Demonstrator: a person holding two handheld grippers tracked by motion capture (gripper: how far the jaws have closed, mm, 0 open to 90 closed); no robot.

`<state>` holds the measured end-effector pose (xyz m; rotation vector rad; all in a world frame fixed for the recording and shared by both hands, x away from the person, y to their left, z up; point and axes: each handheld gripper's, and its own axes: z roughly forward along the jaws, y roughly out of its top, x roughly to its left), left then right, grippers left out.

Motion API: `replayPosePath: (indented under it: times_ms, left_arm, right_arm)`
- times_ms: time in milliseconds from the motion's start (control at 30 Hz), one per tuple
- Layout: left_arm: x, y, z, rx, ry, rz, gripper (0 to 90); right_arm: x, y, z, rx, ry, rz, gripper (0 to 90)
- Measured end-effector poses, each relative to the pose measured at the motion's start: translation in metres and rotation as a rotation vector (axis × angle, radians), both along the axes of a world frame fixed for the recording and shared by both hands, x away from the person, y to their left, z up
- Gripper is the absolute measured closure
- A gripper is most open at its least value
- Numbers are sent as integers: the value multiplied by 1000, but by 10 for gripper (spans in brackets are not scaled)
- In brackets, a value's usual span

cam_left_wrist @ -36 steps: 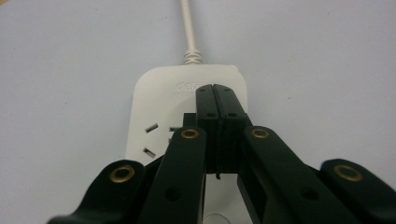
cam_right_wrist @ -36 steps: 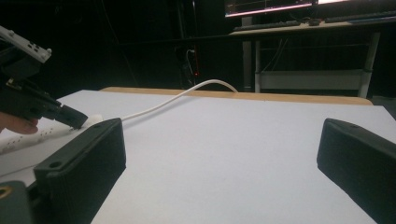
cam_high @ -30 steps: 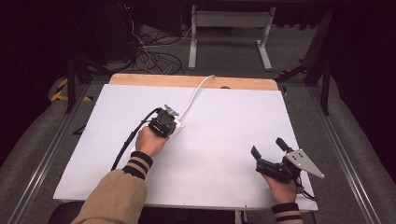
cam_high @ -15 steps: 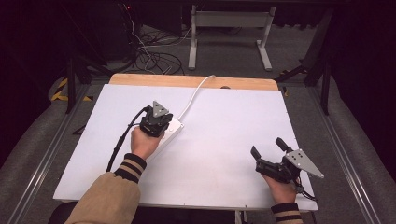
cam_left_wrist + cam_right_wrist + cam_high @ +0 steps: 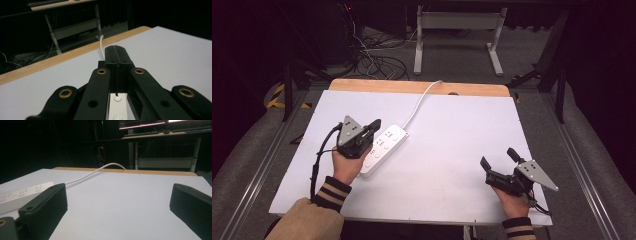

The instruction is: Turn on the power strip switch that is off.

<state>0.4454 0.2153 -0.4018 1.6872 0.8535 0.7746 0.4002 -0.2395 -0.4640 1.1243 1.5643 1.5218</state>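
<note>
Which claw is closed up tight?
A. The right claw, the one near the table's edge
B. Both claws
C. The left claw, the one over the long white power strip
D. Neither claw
C. The left claw has its two black jaws pressed together above the long white plastic power strip, while the right claw has its jaws spread wide apart over the bare white table.

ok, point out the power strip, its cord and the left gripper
power strip [image 5: 384,147]: high view, socket face.
cord [image 5: 421,102]: high view, mid-run toward the table's far edge.
left gripper [image 5: 375,124]: high view, tips of its closed fingers.
</note>
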Motion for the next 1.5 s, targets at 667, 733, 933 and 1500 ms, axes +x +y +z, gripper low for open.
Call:
replayPosePath:
  times_ms: [667, 733, 933, 1500]
  left_arm:
    - [-66, 65, -12, -140, -162, 157, 897]
    - [-67, 69, -12, -150, -168, 171, 897]
    - [-68, 66, -14, -132, -179, 172, 897]
    - [-57, 64, -19, -127, -202, 312, 30]
  right_arm:
    - [0, 1, 1, 4, -6, 4, 21]
    - [1, 2, 0, 7, -4, 5, 21]
    - [2, 4, 0, 3, -2, 8, 21]
    - [2, 3, 0, 4, -4, 7, 21]
